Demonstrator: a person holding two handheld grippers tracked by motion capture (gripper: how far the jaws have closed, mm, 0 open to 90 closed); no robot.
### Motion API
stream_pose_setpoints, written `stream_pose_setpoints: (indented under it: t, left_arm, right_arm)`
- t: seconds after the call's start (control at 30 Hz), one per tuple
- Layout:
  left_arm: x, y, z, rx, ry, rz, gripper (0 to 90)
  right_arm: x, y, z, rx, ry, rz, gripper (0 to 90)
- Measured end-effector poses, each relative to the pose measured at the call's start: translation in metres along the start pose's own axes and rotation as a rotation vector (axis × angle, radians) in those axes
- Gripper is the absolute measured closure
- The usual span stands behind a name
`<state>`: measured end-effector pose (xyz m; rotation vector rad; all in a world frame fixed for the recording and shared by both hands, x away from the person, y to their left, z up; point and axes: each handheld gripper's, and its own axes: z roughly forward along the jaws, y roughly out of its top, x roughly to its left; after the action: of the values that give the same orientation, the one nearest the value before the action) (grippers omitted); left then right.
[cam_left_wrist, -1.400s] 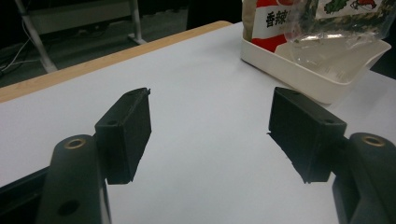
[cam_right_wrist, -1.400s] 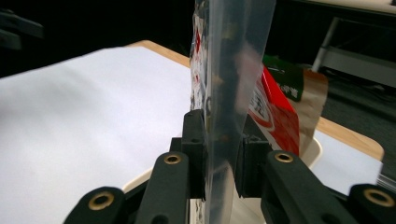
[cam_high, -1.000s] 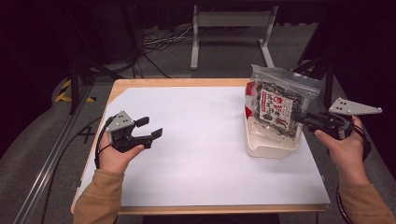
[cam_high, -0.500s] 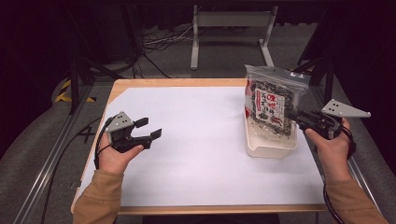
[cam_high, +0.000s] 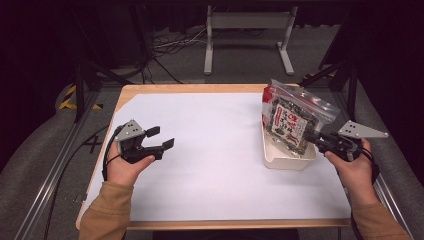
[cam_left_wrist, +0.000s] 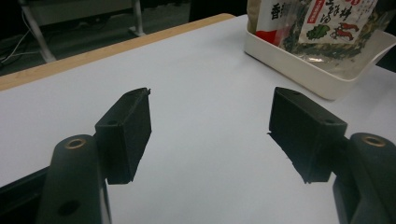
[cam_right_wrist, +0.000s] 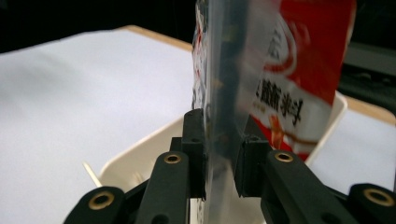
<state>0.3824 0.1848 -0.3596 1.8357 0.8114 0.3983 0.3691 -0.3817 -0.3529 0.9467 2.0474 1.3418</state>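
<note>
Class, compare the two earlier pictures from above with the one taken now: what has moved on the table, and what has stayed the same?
The right tongs, shut on the snack bag, have drawn back toward the person's side, and the bag has tipped and sunk lower into the white tray. Nothing was taken hold of or let go. The left tongs stayed open above the white sheet, and the tray kept its place.

Snack bag (cam_left_wrist: 322, 23): character "香" legible; rest unreadable.
</note>
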Motion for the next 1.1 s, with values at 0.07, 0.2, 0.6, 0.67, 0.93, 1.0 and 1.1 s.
stream_pose_setpoints:
  t: [0.07,0.2,0.6,0.67,0.93,1.0,1.1]
  left_arm:
    - [0.0,0.0,0.001,-0.001,-0.003,0.0,30.4]
    - [0.0,-0.001,0.003,0.011,-0.007,0.0,30.4]
    - [-0.001,-0.004,0.004,0.007,-0.007,0.0,28.2]
    - [-0.001,-0.005,0.003,0.009,-0.006,0.002,26.9]
    - [0.0,-0.013,-0.005,0.01,-0.009,-0.01,26.4]
    - [0.0,-0.016,-0.007,0.016,-0.009,-0.009,26.3]
    - [-0.001,-0.02,-0.009,0.022,-0.011,-0.008,26.2]
  right_arm:
    - [0.0,-0.006,0.002,0.037,-0.012,0.002,76.3]
    - [-0.001,-0.013,0.001,0.033,-0.014,0.014,76.4]
    - [-0.003,-0.011,-0.004,0.02,-0.005,0.064,74.4]
    - [-0.003,-0.011,-0.006,0.012,0.006,0.078,68.2]
    - [-0.002,-0.014,-0.025,-0.006,-0.003,0.084,38.6]
    - [-0.001,-0.017,-0.029,-0.005,-0.004,0.084,34.8]
    - [0.002,-0.021,-0.034,0.001,-0.007,0.078,31.0]
